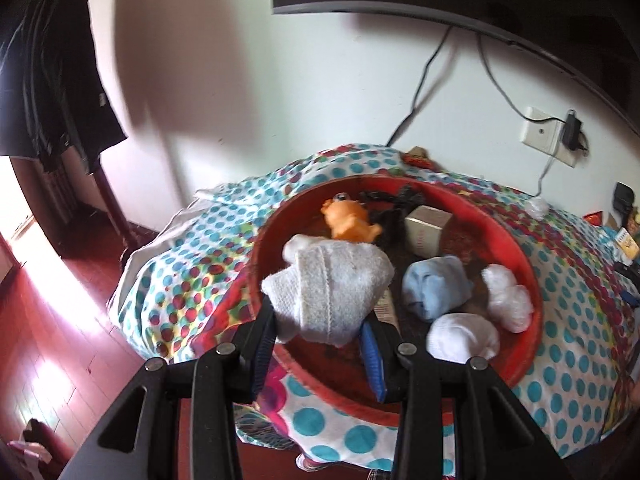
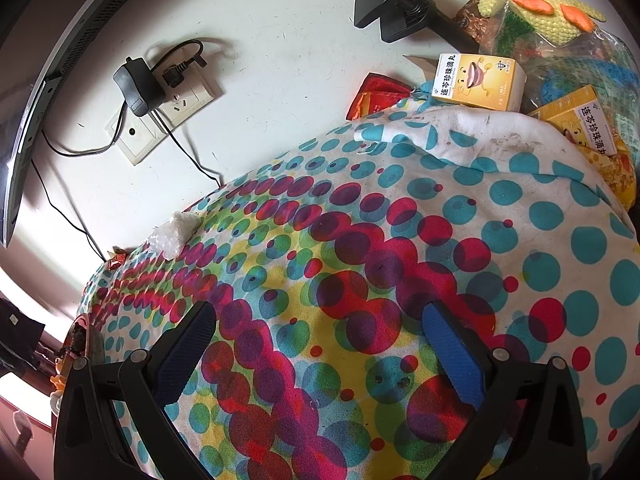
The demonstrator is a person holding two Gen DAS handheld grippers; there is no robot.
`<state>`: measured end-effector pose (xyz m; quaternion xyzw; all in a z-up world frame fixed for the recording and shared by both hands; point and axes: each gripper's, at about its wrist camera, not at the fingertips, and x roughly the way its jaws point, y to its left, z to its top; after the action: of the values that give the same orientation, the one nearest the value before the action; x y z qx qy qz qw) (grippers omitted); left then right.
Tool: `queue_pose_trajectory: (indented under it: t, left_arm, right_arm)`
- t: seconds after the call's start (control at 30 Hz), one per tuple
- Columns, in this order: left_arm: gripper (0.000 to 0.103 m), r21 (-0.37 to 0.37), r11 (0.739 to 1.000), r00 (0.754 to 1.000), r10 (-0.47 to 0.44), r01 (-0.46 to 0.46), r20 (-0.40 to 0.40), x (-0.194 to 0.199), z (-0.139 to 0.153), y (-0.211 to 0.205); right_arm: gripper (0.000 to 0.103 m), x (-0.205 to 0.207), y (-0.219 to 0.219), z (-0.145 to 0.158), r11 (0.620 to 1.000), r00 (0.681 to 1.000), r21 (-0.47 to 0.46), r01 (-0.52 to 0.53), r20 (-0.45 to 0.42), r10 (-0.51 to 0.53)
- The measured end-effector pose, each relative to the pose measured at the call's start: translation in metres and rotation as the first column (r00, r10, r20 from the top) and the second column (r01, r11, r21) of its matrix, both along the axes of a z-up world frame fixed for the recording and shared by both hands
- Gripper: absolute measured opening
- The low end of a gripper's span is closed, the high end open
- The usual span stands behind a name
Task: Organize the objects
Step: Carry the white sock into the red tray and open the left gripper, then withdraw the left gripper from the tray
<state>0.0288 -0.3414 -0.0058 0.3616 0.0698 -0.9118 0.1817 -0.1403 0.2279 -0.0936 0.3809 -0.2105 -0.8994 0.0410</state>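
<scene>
Left wrist view: my left gripper [image 1: 320,328] pinches a folded white towel [image 1: 326,286] between its blue pads, hanging over the near-left part of the red basin [image 1: 532,280] on the dotted cloth [image 1: 192,256]. Basin already holds an orange toy [image 1: 350,222], small box [image 1: 426,228], blue sock ball [image 1: 434,288] and white sock balls [image 1: 462,338]. I judge the drop is next: lower over the free left patch, clear of the rim, then release. Right gripper [image 2: 320,356] is spread wide, empty, above bare cloth.
</scene>
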Motion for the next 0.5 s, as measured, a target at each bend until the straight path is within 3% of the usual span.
queue_pose_trajectory:
  t: [0.2, 0.5]
  left_arm:
    - [0.039, -0.086, 0.996, 0.996, 0.017, -0.01, 0.082, -0.017, -0.016, 0.001]
    - [0.039, -0.104, 0.995, 0.989, 0.019, -0.003, 0.148, -0.034, -0.036, 0.003]
  right_arm:
    - [0.103, 0.0, -0.001, 0.0, 1.0, 1.0, 0.002, 0.0, 0.001, 0.0]
    - [0.103, 0.0, -0.001, 0.0, 1.0, 1.0, -0.002, 0.0, 0.0, 0.0]
